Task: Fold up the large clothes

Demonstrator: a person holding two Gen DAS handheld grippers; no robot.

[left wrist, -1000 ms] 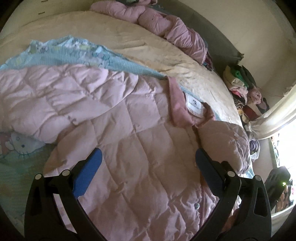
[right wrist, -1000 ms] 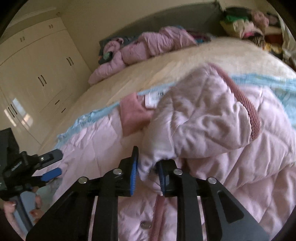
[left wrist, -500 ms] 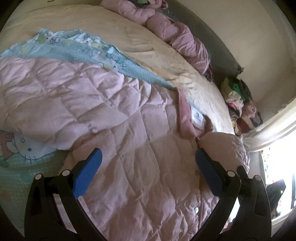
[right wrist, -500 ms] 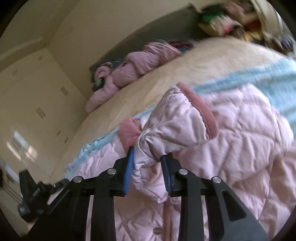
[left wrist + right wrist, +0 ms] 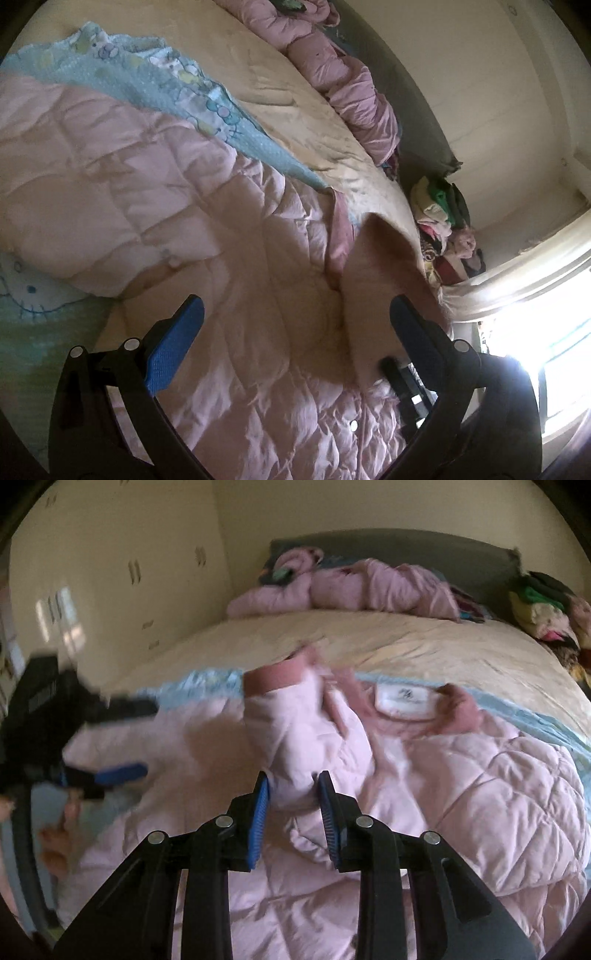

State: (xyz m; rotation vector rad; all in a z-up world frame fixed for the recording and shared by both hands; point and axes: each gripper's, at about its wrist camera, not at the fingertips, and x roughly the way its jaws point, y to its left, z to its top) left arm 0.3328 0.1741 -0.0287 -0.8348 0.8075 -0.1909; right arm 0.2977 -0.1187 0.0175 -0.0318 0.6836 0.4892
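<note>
A pink quilted jacket lies spread on the bed, with its collar label facing up. My right gripper is shut on the jacket's sleeve. The sleeve is lifted over the jacket body, its darker pink cuff pointing away. In the left wrist view the raised sleeve stands just right of centre. My left gripper hovers open above the jacket's middle with nothing between its blue pads. It also shows blurred at the left of the right wrist view, the left gripper held by a person's hand.
A light blue printed blanket lies under the jacket on the beige bedsheet. Another pink jacket is bunched by the grey headboard. A pile of clothes sits at the far right corner. Cream wardrobe doors stand left; a bright window is right.
My right gripper has swung the held sleeve up and across over the jacket body. The left gripper has rolled and shifted sideways, staying open.
</note>
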